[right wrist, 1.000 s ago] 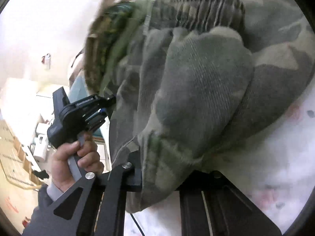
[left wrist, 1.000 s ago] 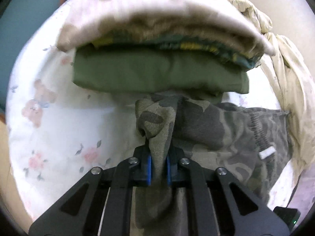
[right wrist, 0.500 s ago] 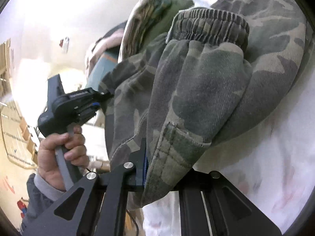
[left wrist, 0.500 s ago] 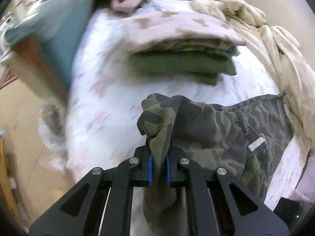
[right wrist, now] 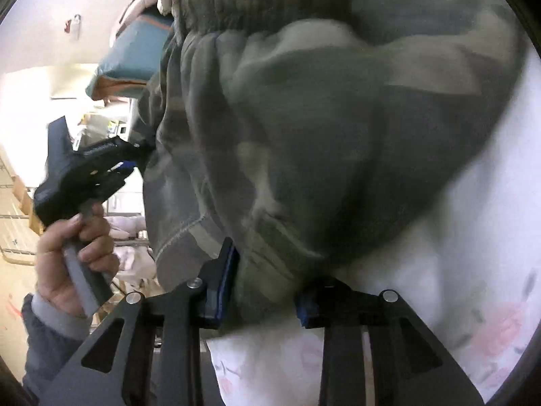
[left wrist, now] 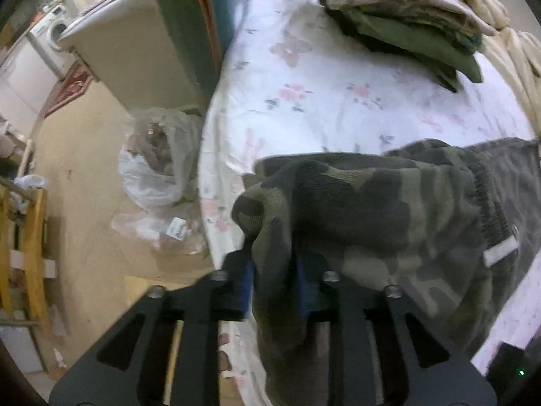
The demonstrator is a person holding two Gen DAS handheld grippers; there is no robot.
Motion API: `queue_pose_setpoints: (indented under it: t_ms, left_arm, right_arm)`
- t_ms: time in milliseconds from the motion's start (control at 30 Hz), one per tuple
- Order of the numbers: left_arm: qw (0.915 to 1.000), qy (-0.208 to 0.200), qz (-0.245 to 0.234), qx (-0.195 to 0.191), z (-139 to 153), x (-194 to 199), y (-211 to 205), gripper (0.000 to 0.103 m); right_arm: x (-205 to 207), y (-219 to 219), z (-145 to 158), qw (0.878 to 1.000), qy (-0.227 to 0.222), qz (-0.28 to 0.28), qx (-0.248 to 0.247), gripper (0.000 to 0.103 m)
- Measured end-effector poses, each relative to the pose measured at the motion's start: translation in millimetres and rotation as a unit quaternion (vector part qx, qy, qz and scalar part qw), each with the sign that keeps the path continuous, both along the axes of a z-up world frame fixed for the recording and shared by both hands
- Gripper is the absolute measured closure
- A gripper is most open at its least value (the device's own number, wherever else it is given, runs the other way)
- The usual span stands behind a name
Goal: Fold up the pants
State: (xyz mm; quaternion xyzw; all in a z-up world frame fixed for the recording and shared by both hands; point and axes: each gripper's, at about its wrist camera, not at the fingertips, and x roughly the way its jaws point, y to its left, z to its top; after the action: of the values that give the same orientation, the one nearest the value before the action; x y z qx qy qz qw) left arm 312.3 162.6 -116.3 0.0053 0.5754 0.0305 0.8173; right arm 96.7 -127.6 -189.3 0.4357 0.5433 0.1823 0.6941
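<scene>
The camouflage pants (left wrist: pixel 389 216) hang bunched over the near edge of the bed. My left gripper (left wrist: pixel 274 267) is shut on a fold of the pants' fabric. In the right wrist view the pants (right wrist: pixel 321 128) fill most of the frame, with the ribbed waistband at the top. My right gripper (right wrist: pixel 267 291) is shut on a thick fold of the pants. The left gripper (right wrist: pixel 101 162) shows there too, held in a hand at the left, clamped on the pants' edge.
The bed has a white floral sheet (left wrist: pixel 321 101). A stack of folded clothes (left wrist: pixel 405 23) lies at the far right of the bed. A cream blanket (left wrist: pixel 517 50) is heaped along the right. A plastic bag (left wrist: pixel 159 165) sits on the floor beside a cabinet (left wrist: pixel 135 54).
Both grippers have pulled back from the folded stack toward the bed's near edge, carrying the pants. The left view has swung left, now showing the floor and cabinet.
</scene>
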Motion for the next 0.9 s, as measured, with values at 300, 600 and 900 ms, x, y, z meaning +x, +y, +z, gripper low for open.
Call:
queue_pose_setpoints:
  t_ms: [300, 600, 900]
  left_arm:
    - [0.9947, -0.093, -0.029, -0.034, 57.0, -21.5, -8.9, 0.062]
    - [0.9941, 0.032, -0.101, -0.023, -23.1, -48.2, -94.7, 0.062]
    - [0.9956, 0.005, -0.094, 0.0, 1.9, -54.8, -109.2, 0.056]
  right_arm:
    - [-9.6, -52.3, 91.1, 0.987, -0.09, 0.028, -0.131, 0.061]
    - [53.5, -45.3, 34.9, 0.973, -0.058, 0.073, -0.213, 0.071]
    - [58.7, -140.5, 89.3, 0.982, -0.085, 0.018, -0.166, 0.061]
